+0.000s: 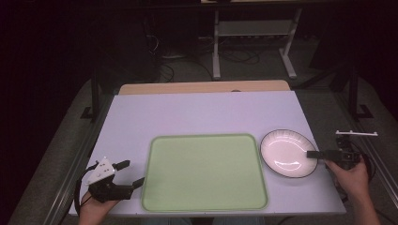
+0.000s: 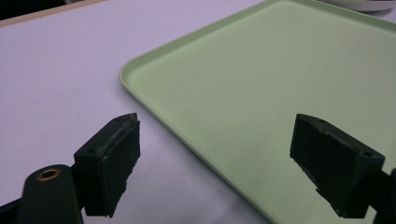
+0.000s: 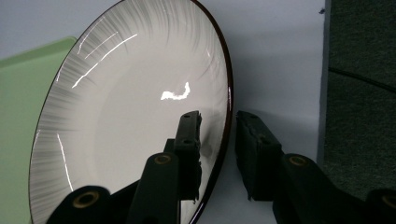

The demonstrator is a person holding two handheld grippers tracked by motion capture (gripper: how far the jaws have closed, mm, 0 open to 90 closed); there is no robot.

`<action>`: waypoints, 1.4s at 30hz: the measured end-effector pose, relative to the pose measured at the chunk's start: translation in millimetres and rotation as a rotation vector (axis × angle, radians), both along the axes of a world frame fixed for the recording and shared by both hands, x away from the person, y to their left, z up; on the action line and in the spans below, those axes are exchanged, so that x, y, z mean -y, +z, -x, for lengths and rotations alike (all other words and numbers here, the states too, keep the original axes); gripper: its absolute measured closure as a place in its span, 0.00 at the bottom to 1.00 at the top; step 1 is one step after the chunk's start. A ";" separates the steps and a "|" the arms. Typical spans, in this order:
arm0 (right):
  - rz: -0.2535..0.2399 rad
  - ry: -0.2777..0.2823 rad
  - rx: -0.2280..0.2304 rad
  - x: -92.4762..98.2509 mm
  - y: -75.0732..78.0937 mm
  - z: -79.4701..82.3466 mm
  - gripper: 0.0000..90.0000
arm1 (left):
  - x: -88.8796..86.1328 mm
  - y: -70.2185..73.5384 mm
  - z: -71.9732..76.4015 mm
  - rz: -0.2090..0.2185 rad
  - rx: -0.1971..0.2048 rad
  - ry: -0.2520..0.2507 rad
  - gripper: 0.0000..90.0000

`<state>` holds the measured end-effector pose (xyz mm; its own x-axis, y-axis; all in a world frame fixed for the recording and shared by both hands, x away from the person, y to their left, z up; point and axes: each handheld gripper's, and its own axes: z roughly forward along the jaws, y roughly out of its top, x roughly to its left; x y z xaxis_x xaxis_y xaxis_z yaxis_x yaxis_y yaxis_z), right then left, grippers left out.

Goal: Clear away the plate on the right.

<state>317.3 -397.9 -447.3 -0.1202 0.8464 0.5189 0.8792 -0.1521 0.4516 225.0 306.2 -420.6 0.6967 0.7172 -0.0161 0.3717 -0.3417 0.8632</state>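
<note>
1. Right gripper view: the right claw [image 3: 217,140] straddles the near rim of the plate [image 3: 130,107], one jaw inside the dish and one outside. The inner pad lies against the plate; a thin slit shows between the rim and the outer pad, so I cannot tell whether the pinch is firm.
2. The plate is cut off at the bottom of that view, and the inner jaw hides part of the rim.
3. In the high view the right claw [image 1: 313,154] reaches the plate [image 1: 286,152] from its right side, held by the right hand [image 1: 352,176]; the forearm runs off the bottom edge. The plate rests on the table, just right of the tray.
4. The left claw [image 2: 215,158] stands wide open with nothing between its jaws, poised over the tray's [image 2: 261,84] near left corner. In the high view the left claw [image 1: 126,174] sits just beside the tray [image 1: 206,173], in the left hand [image 1: 94,208], partly cut off.
5. The table [image 1: 187,112] has a pale lilac, matte top with a wooden strip along the far edge.
6. Beyond it the room is dark; a white desk frame [image 1: 253,42] and loose cables on the grey floor are dimly visible.
7. The plate is glossy white, round and shallow, with fine grey radial streaks and a thin dark rim. The tray is pale green, smooth, rectangular with rounded corners and a low raised lip. The jaws carry blocky black pads with worn faces.
</note>
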 end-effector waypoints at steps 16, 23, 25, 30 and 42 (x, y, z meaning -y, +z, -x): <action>0.038 0.000 -0.002 -3.5 1.2 -0.9 0.79 | -0.1 0.0 -0.2 0.002 0.000 0.000 0.18; -0.108 -0.055 -0.039 3.7 -6.7 -0.4 0.88 | 0.2 -0.2 -0.3 0.005 -0.002 -0.001 0.18; -0.137 -0.068 -0.045 5.7 -8.9 0.1 0.89 | 0.1 -0.2 -0.3 0.004 -0.002 -0.001 0.18; -0.140 -0.075 -0.058 5.6 -7.9 -0.9 0.90 | -0.1 -0.1 -0.4 0.005 -0.002 -0.001 0.18; -0.206 -0.096 -0.072 8.2 -10.8 -2.9 0.91 | -1.1 0.0 -0.4 0.003 0.000 0.001 0.18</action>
<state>320.3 -406.0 -458.1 -0.0010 0.7276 0.6860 0.8851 -0.3186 0.3392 225.4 307.3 -420.7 0.6957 0.7182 -0.0179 0.3721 -0.3389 0.8641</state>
